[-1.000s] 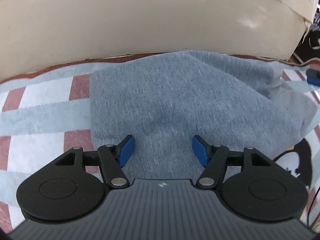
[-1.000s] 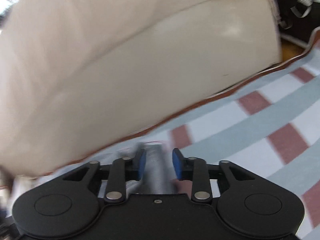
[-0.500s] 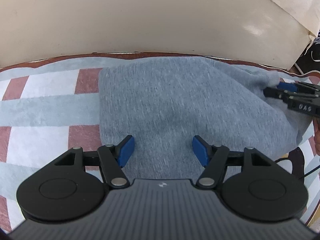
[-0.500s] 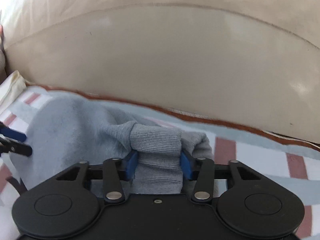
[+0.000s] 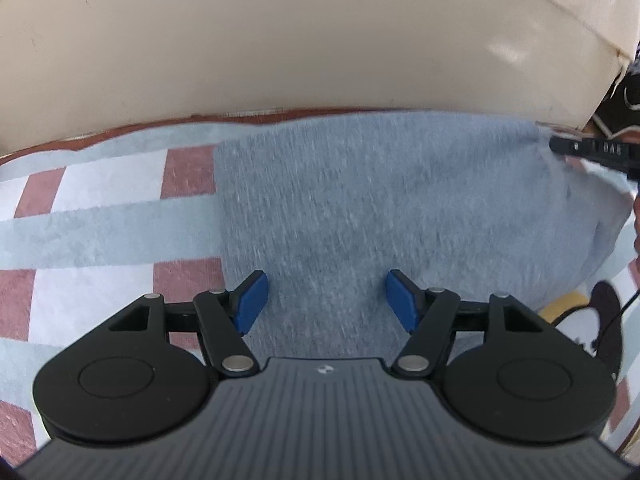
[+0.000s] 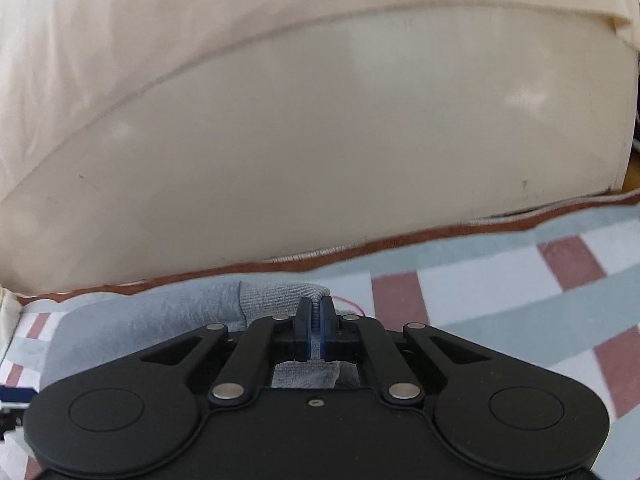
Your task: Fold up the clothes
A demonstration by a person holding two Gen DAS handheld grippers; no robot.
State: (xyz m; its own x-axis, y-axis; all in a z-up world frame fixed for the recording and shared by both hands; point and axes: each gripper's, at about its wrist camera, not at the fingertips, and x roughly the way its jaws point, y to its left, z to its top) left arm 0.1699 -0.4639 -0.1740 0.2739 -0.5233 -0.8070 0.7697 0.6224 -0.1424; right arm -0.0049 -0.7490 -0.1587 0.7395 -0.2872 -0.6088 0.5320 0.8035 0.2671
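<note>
A grey sweatshirt [image 5: 380, 208] lies spread on the checked rug in front of the sofa. My left gripper [image 5: 326, 296] hovers over its near part. The jaws are opening, the blue pads [image 5: 250, 300] stand wide apart, and only flat cloth shows below them. My right gripper [image 6: 316, 316] is shut on the ribbed cuff [image 6: 276, 298] of a sleeve, with a fold of knit pinched between the pads. In the left wrist view the right gripper [image 5: 592, 150] shows at the sweatshirt's far right corner, by the sofa's base.
A cream sofa [image 5: 280, 40] fills the background, close behind the sweatshirt. The rug [image 5: 100, 220] has red, white and pale blue checks and a cartoon print [image 5: 600, 312] at the right. Dark items and a cable [image 5: 624, 92] lie past the sofa's right end.
The right gripper's jaws, earlier around the cuff, have shut on it. It has carried the cuff toward the sofa's base. The sweatshirt's right side lies flatter.
</note>
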